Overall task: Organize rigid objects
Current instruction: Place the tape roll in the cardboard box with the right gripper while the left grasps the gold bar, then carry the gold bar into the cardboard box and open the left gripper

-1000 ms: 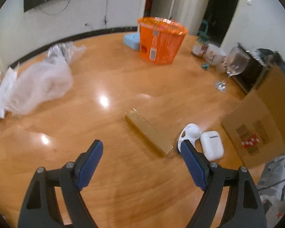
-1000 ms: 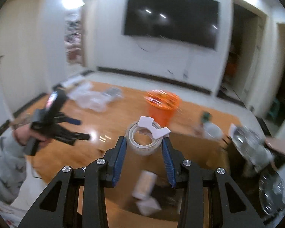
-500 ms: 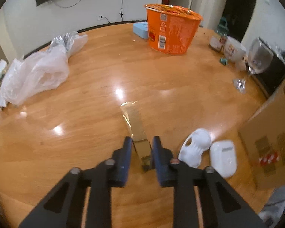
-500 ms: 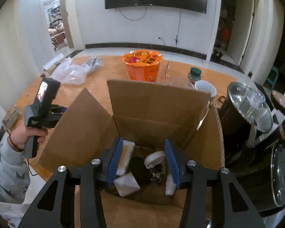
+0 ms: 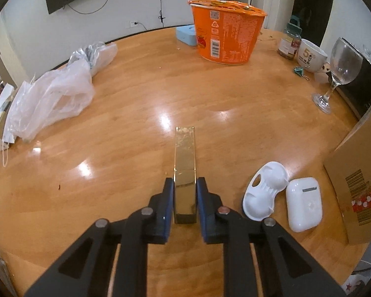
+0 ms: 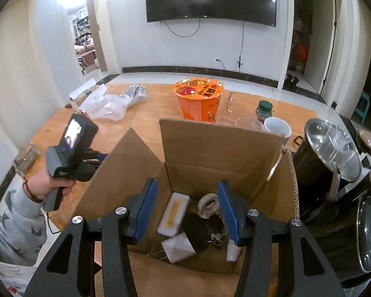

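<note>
My left gripper is shut on the near end of a long gold box that lies on the wooden table. A white plastic clip piece and a white earbud case lie just to its right. My right gripper is open and empty above the open cardboard box. Inside the box lie a tape roll, a white rectangular case, a white charger and dark items. The left gripper also shows in the right wrist view, held by a hand.
An orange noodle cup, a blue box, a jar, a mug and a wine glass stand at the back. A plastic bag lies left. The cardboard box wall is at right. Black pots stand right of the box.
My left gripper closed on the gold box and turned in line with it. My right gripper let the tape roll fall into the cardboard box and opened wider.
</note>
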Action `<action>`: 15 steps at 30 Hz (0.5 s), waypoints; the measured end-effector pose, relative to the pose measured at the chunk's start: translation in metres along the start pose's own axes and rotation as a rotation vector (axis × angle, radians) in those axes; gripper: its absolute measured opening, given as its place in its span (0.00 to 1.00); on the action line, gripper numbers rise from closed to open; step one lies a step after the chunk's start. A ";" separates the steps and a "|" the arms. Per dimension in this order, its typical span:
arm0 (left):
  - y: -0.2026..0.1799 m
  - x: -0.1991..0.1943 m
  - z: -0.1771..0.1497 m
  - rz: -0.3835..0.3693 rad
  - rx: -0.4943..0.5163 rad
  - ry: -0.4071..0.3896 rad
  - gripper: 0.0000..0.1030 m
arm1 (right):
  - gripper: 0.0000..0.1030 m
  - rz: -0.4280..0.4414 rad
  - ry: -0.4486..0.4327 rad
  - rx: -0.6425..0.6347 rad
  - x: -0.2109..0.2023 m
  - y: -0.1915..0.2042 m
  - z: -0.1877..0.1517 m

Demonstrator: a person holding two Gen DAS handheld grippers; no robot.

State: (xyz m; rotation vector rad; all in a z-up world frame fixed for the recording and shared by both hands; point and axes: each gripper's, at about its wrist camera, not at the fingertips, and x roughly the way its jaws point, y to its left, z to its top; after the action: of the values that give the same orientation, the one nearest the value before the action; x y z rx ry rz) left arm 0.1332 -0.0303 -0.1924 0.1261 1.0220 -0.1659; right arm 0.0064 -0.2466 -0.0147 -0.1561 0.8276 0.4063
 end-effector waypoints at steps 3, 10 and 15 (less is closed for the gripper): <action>0.000 0.004 0.001 0.005 -0.007 -0.008 0.18 | 0.45 0.006 -0.019 -0.019 -0.006 0.007 0.002; 0.008 0.004 0.002 0.010 -0.065 -0.059 0.15 | 0.45 0.025 -0.045 -0.036 -0.011 0.019 0.008; 0.027 -0.047 0.003 0.054 -0.078 -0.169 0.15 | 0.45 0.112 -0.103 -0.058 -0.021 0.045 0.017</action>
State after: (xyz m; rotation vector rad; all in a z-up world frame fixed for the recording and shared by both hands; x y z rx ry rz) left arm 0.1176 -0.0004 -0.1498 0.0676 0.8541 -0.0855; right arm -0.0132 -0.2065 0.0131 -0.1420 0.7254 0.5397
